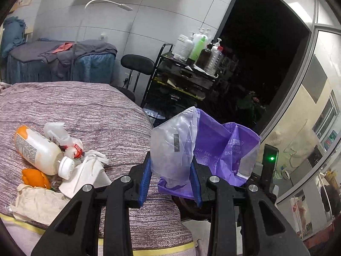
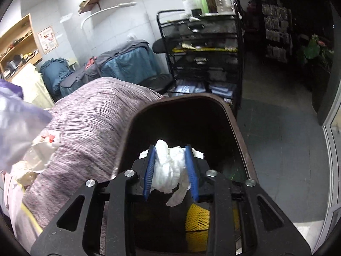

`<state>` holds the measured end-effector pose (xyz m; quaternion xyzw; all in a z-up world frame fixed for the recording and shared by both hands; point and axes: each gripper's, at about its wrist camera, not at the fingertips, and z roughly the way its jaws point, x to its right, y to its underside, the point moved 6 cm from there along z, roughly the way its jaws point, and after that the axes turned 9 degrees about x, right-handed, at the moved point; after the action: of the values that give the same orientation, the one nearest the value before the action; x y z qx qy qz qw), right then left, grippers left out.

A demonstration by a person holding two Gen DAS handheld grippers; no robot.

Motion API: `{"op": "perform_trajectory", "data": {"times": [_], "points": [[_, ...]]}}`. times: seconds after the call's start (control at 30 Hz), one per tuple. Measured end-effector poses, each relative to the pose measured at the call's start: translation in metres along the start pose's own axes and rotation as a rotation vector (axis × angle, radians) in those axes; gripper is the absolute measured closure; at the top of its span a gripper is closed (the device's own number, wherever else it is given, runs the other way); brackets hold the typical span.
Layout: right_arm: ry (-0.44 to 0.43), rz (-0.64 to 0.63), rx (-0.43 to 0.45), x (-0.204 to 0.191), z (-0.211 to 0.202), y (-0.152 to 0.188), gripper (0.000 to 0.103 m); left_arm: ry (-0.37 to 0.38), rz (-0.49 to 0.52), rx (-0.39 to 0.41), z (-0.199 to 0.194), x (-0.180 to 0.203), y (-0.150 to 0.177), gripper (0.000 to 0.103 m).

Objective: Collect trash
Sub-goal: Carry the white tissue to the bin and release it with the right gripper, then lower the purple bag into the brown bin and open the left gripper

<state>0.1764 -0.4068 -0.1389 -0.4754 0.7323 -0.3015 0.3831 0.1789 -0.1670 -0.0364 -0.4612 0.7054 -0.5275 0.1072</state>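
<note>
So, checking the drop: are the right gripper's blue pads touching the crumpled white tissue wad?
Touching. The right wrist view shows both blue pads pressed against the crumpled white tissue wad, above the dark bin.

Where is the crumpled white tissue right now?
In the right wrist view, the crumpled white tissue sits between the fingers of the right hand-held gripper, directly above the open dark trash bin beside the bed.

This looks like a massage or beauty treatment room. A padded treatment bed [image 1: 74,111] under a striped purple-grey cover fills the foreground, and a second bed [image 1: 64,64] draped in blue and grey cloth stands by the white tiled wall [image 1: 149,21]. A black mesh trolley [image 2: 202,53] carries pump bottles [image 1: 198,47] of lotion; a bendable lamp [image 1: 106,3] arches overhead, beside a stool [image 1: 137,63].
</note>
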Motion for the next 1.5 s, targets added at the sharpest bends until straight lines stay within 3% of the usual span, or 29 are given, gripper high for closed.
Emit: {"op": "perform_trajectory", "data": {"times": [0.03,0.1,0.23,0.8,0.97,1.5], "points": [[0.005,0.005,-0.008,0.002,0.003,0.003,0.053,0.001,0.0,-0.004,0.001,0.0,0.001,0.071],[0.016,0.018,-0.012,0.004,0.006,0.007,0.038,0.001,0.0,-0.012,0.004,0.001,0.002,0.071],[0.015,0.025,-0.012,0.007,0.007,0.012,0.03,0.001,-0.003,-0.023,0.008,0.003,0.005,0.071],[0.071,0.063,0.093,0.025,-0.053,0.002,0.029,0.024,0.048,-0.063,0.044,0.027,0.004,0.071],[0.114,0.094,0.13,0.041,-0.07,-0.004,0.022,0.034,0.075,-0.087,0.062,0.039,0.005,0.071],[0.201,0.185,0.154,0.089,-0.093,-0.001,0.021,0.014,0.142,-0.185,0.112,0.06,0.021,0.071]]}}
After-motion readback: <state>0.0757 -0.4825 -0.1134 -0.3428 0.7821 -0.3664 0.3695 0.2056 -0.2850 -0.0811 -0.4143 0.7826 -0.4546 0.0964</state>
